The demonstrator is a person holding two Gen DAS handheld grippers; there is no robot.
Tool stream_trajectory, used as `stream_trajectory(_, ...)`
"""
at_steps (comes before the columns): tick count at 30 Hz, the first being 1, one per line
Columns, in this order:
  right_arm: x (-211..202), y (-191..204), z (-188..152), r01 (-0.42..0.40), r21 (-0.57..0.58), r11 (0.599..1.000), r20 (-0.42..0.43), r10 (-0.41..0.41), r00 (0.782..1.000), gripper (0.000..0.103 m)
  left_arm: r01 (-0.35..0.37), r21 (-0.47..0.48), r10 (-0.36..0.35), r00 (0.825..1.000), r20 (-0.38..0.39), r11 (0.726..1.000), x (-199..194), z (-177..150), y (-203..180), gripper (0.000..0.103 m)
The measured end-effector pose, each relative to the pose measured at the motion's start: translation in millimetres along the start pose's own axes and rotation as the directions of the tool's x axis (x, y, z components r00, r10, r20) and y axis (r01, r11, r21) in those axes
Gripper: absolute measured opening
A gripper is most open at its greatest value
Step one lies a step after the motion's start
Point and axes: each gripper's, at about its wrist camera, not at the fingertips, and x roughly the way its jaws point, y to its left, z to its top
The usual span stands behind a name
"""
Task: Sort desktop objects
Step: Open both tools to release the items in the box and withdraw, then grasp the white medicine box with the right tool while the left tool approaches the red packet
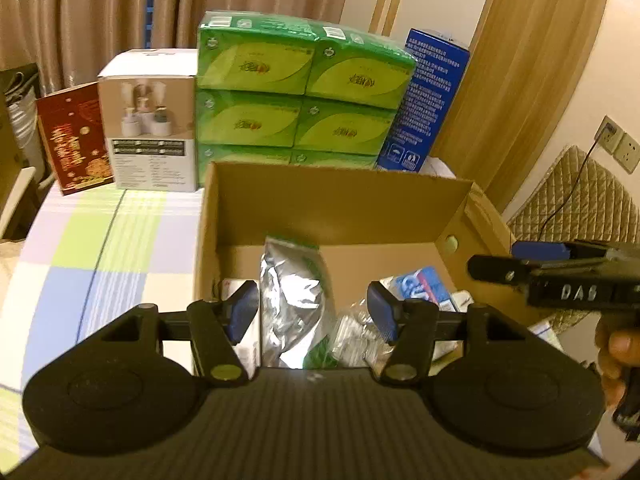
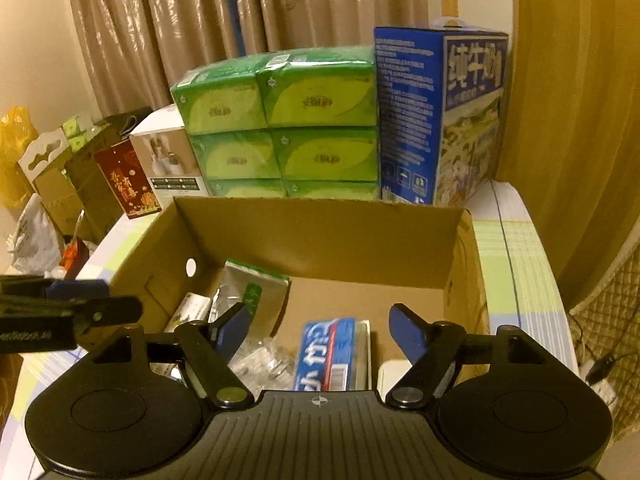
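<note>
Both the left hand-held gripper (image 1: 312, 312) and right hand-held gripper (image 2: 318, 330) hung agape and empty above the cardboard box (image 1: 340, 200). At frame centre, the foil pouch (image 1: 294, 304) looked light, crinkly and slippery (best pinched across its flat middle).

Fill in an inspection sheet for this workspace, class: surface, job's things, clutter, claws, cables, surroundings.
Surface: checked tablecloth on the table.
Job's things: open cardboard box holding a silver foil pouch, blue toothpaste box and clear plastic packets.
Clutter: green tissue packs, blue milk carton, white product box, red box behind.
Claws: left claw and right claw both open, empty, above the box.
Cables: black cable from wall socket.
Surroundings: curtains.
</note>
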Motion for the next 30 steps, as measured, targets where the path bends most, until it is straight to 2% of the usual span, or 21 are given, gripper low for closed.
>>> stream_trajectory(7,-31.9,-4.9,-29.9,0.0,0.049,0.999,0.023,-0.002,1.0,0.077,-0.01,-0.004,0.01,1.0,0.007,1.0,-32.1,-40.5,0.7,0.062)
stream_trajectory(10,-51.2,-1.9,-50.5,0.002,0.055,0.998,0.025,-0.003,1.0,0.084,-0.003,-0.013,0.003,1.0,0.003,1.0,-43.9,-60.0,-1.6,0.067)
stream_trajectory(13,-69.4,6.0,-76.2,0.004,0.034,0.999,0.0,-0.004,1.0,0.088,0.006,0.003,-0.006,1.0,-0.014,1.0,-58.8,-81.7,-9.6,0.071)
stream_trajectory(15,-82.8,8.6,-93.9,-0.002,0.032,0.999,-0.004,0.002,1.0,0.09,0.001,0.01,-0.001,1.0,-0.022,1.0,-70.5,-96.6,-15.3,0.078)
stream_trajectory(24,-130.5,17.2,-169.9,-0.018,0.085,0.996,-0.058,0.023,0.998,0.1,-0.01,0.014,0.011,0.998,-0.055,1.0,-115.6,-153.7,-33.9,0.095)
stream_trajectory(30,-148.5,27.5,-201.9,-0.014,0.058,0.998,-0.103,0.02,0.995,0.101,-0.024,0.027,0.026,0.997,-0.078,0.999,-138.9,-184.6,-39.5,0.097)
